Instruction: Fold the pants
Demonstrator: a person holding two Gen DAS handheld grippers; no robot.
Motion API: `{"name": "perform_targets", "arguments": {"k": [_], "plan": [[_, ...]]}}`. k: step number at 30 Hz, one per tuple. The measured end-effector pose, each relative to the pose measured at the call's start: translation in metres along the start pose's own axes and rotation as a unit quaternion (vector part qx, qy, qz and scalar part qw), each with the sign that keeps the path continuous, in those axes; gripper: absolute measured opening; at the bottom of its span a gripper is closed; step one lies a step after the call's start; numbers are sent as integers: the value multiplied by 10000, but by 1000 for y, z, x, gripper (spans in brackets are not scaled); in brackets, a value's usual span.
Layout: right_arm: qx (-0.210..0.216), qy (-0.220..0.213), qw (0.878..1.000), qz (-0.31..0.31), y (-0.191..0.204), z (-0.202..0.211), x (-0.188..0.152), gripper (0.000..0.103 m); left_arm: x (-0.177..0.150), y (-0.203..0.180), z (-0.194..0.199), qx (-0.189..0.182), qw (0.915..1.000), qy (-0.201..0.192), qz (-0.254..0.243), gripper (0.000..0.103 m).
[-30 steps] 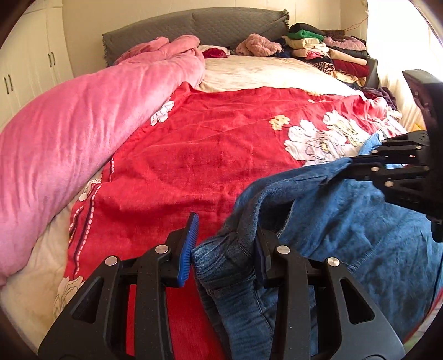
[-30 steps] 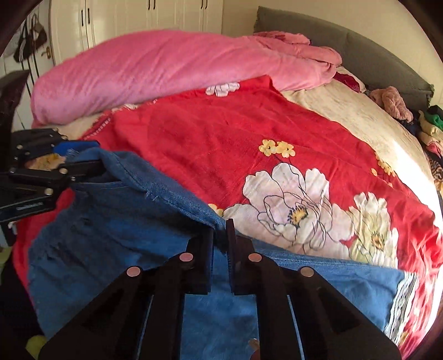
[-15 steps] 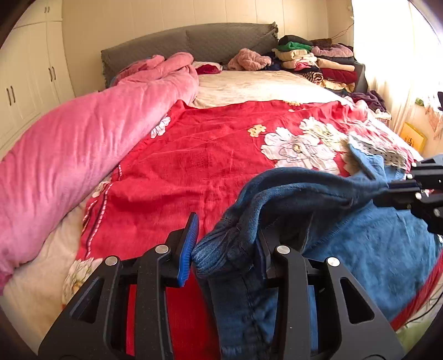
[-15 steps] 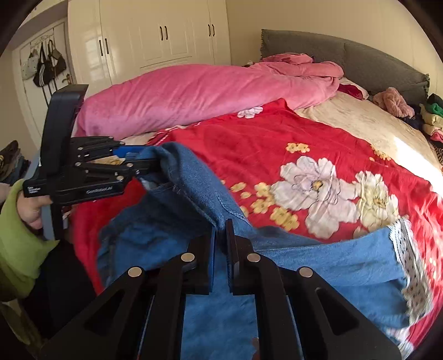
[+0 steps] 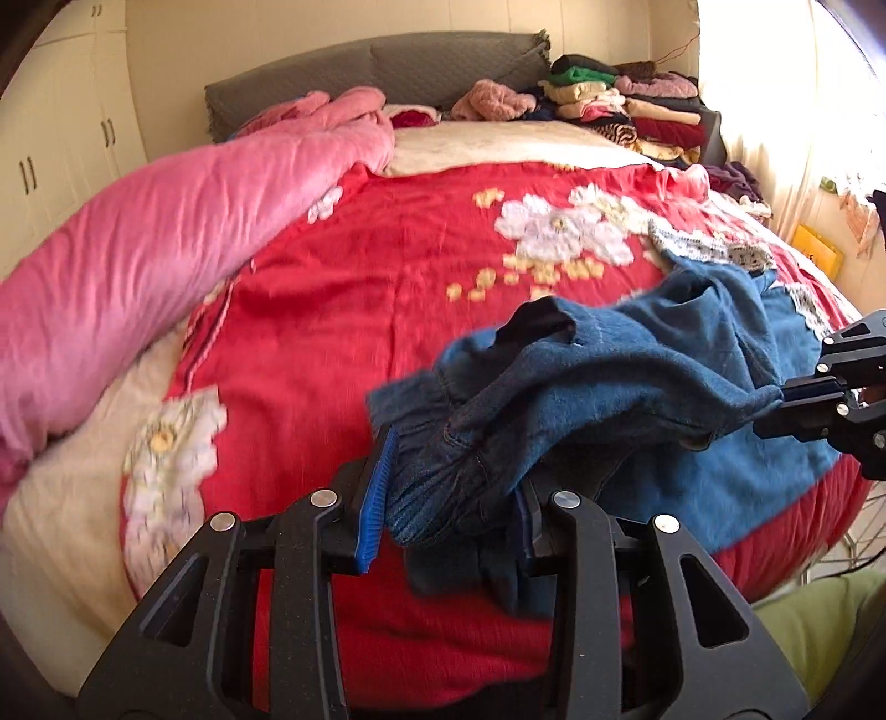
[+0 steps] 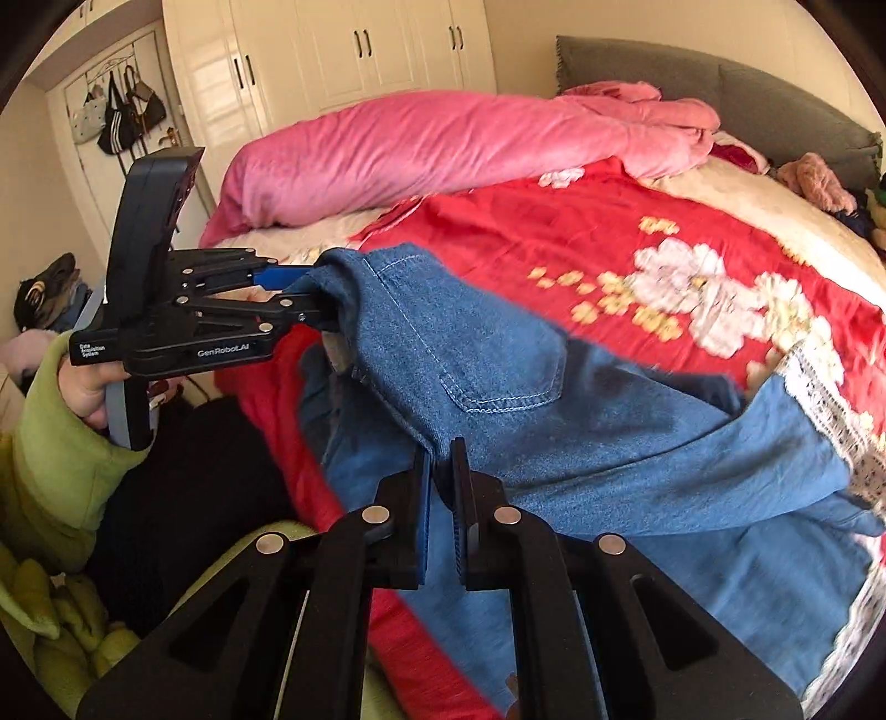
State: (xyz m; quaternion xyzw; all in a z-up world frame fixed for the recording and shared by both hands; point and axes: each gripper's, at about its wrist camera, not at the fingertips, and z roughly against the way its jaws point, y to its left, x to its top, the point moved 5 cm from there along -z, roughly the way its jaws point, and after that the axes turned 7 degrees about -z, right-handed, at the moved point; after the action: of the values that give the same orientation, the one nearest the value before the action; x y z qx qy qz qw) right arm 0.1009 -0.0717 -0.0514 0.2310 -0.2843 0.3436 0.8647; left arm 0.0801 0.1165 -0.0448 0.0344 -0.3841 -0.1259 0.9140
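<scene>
Both grippers, left gripper [image 5: 448, 498] and right gripper [image 6: 441, 498], clamp the jeans [image 6: 498, 387] waistband. Maintain equal tension; lay flat along the bed [image 5: 332, 332] foot edge.

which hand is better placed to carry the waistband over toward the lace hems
Right, probably. The right tool pinches the jeans on the side nearer the hems; the left tool grips the far corner.

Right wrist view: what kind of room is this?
A home bedroom, most likely: a bed with a grey headboard, a white wardrobe, and bags hanging on the door.
</scene>
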Motion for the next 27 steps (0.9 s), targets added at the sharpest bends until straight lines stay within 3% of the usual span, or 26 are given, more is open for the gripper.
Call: {"name": "perform_targets", "arguments": {"k": [9, 13, 19, 22, 27], "plan": [[37, 356, 9993, 139, 22, -17, -35, 6, -24, 3, 2, 161, 9994, 260, 151, 37], [45, 412, 9991, 96, 21, -20, -38, 6, -33, 5, 11, 165, 9992, 308, 213, 45], [-5, 388, 9992, 57, 24, -22, -39, 6, -47, 14, 28, 221, 9982, 411, 368, 47], [-15, 419, 9991, 38, 22, -25, -40, 7, -40, 10, 50, 10, 9987, 117, 486, 47], [-13, 487, 9988, 90, 24, -29, -45, 10, -2, -18, 54, -11, 9998, -177, 112, 46]]}}
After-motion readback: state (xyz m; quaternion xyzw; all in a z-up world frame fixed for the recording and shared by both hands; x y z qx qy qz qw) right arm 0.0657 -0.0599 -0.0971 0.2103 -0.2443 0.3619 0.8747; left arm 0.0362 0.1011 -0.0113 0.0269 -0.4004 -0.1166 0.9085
